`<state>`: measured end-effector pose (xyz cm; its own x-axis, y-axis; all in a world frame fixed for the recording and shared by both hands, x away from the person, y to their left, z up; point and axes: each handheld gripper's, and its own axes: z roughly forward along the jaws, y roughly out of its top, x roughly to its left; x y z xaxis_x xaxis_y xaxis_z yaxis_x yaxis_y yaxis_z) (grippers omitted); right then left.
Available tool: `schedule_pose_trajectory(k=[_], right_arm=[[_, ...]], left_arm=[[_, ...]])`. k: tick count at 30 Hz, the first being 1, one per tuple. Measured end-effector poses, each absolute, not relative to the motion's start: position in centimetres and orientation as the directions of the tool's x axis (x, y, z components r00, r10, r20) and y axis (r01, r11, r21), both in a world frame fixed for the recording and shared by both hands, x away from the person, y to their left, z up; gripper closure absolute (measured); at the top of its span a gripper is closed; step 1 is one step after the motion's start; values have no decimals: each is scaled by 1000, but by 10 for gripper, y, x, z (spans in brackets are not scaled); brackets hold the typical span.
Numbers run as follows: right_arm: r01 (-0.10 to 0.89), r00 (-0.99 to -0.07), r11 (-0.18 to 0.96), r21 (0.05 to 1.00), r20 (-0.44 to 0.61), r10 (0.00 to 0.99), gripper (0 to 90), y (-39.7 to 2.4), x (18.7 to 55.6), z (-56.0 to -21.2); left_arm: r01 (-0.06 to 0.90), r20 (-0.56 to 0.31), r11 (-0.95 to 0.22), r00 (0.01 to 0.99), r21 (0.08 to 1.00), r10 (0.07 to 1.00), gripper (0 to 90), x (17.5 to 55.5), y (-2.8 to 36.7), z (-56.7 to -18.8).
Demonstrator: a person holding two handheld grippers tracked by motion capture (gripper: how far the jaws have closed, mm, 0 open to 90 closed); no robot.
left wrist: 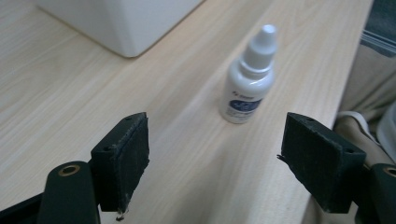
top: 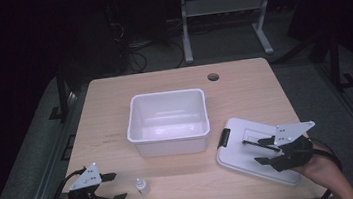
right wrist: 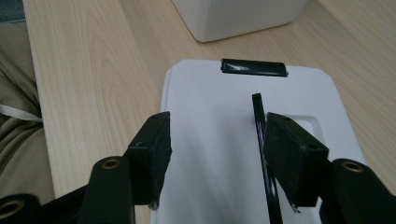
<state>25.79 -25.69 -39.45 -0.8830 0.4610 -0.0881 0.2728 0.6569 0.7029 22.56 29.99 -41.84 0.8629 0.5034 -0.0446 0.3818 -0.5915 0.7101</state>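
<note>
With its fingers wide and empty, the left gripper (top: 117,187) should straddle the upright dropper bottle (left wrist: 248,80) near the worktop's (top: 114,101) near edge and close low on its body, while the right gripper (top: 258,151), fingers parted and gripping nothing, hovers over the white lid (top: 240,145).

— Ahead of the left tongs (top: 115,187)? 
— Dropper bottle (top: 142,186), upright on the bench (top: 172,82), just beyond the jaw tips, apart from both pads, near the front edge.
— Farther on from there?
— Tub (top: 168,122), mid-bench, beyond the bottle and to its right, well apart from it.
— Under the right tongs (top: 252,151)?
— Lid (top: 250,149), flat on the bench, right of the tub, near it. Latch (right wrist: 253,67) at the lid's far end, toward the tub. Thin handle bar (right wrist: 258,112) along the lid's top, against the inner face of one jaw.
— Between the two tongs?
— Bottle, well apart from the lid.
</note>
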Motion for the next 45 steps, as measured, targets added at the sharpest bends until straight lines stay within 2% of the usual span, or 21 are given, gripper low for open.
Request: schedule_pose_trajectory(k=[21, 32, 37, 45], right_arm=[[259, -885, 666, 700, -105, 454, 386, -259, 257, -390], [259, -884, 665, 701, -106, 456, 384, -260, 257, -390], [259, -882, 663, 702, -107, 459, 383, -261, 256, -390], [266, -880, 658, 705, -102, 465, 383, -264, 255, -391]], left_arm=[[312, -30, -718, 926, 622, 377, 301, 237, 266, -413], [301, -25, -744, 934, 596, 357, 332, 243, 253, -411], [302, -15, -774, 935, 557, 354, 335, 247, 242, -413], [305, -26, -784, 938, 541, 346, 381, 251, 235, -415]])
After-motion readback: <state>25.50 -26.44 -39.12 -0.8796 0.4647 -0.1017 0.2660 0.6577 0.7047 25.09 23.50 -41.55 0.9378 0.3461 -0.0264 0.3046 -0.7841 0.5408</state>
